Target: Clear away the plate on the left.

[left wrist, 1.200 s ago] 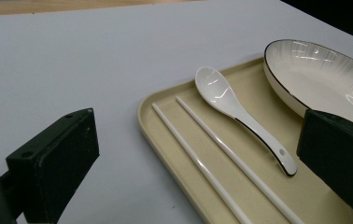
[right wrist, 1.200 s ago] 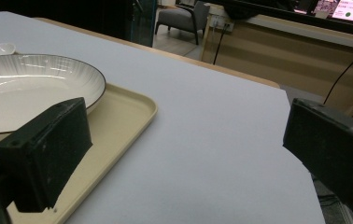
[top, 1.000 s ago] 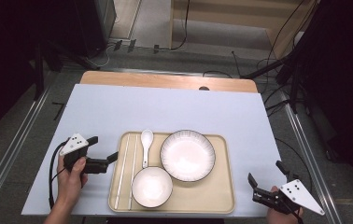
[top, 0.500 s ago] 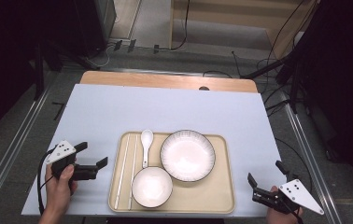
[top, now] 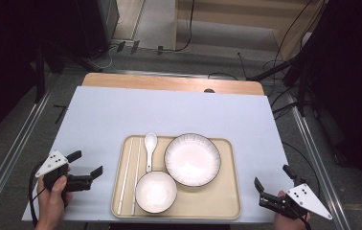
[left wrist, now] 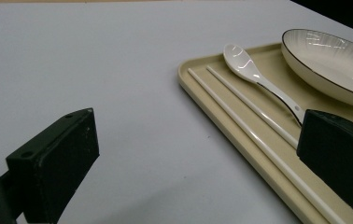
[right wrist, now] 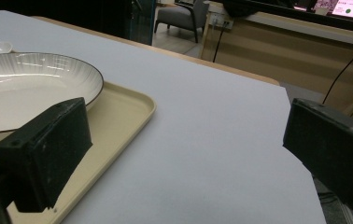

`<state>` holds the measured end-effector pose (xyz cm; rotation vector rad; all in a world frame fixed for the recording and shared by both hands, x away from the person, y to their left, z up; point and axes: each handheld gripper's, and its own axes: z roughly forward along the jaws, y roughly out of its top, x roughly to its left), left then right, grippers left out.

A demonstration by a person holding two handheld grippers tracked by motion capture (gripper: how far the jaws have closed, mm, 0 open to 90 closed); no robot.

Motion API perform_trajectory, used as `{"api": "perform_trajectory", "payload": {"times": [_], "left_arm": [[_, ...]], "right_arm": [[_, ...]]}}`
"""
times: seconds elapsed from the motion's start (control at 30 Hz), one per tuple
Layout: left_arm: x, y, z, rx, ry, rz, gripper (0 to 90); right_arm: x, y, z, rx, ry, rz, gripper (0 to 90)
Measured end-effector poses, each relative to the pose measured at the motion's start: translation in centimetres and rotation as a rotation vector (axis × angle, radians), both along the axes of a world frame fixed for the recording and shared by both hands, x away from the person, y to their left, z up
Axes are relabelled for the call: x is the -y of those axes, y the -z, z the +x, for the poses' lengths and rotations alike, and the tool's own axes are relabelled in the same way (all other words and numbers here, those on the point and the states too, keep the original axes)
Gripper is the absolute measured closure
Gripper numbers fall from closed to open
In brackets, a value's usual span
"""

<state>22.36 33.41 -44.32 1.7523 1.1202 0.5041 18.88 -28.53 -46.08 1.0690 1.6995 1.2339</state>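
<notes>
A beige tray (top: 227, 191) lies near the table's front edge. It carries a dark-rimmed white plate (top: 192, 159), a small white bowl (top: 156, 190), a white spoon (top: 149, 149) and a pair of white chopsticks (top: 129, 175). My left gripper (top: 87, 162) hovers open just left of the tray, empty. Its own view looks past its gripper (left wrist: 198, 154) at the tray rim (left wrist: 202, 91), chopsticks (left wrist: 244, 121), spoon (left wrist: 254, 74) and plate (left wrist: 328, 56). My right gripper (top: 272, 176) is open and empty at the front right corner. In its own view the gripper (right wrist: 188, 140) has the plate (right wrist: 25, 88) to its left.
The pale blue table mat (top: 169, 115) stretches bare behind and beside the tray. A wooden table edge (top: 169, 82) runs along the back. Metal rails (top: 21, 143) flank the table, and cables lie on the floor beyond.
My left gripper has drawn back leftward and toward the front edge, away from the tray. The right gripper has stayed put.
</notes>
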Motion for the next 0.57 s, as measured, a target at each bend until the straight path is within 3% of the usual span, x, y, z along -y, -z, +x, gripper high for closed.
{"api": "perform_trajectory", "payload": {"times": [0.1,0.27,0.43,0.57], "left_arm": [[-0.6,0.0,-0.4,0.006,-0.003,0.025,0.0],[-1.8,0.0,-0.8,0.017,-0.032,0.017,0.0],[-2.4,0.1,-0.9,0.014,-0.049,0.01,0.0],[-2.3,0.4,-0.7,0.005,-0.044,0.014,0.0]], "right_arm": [[0.1,0.0,0.0,-0.001,0.004,0.001,1.4],[0.6,0.1,0.2,-0.009,0.007,0.029,1.4],[0.6,0.2,0.3,-0.017,0.007,0.024,1.4],[0.8,0.3,0.5,-0.057,-0.005,0.052,1.4]]}}
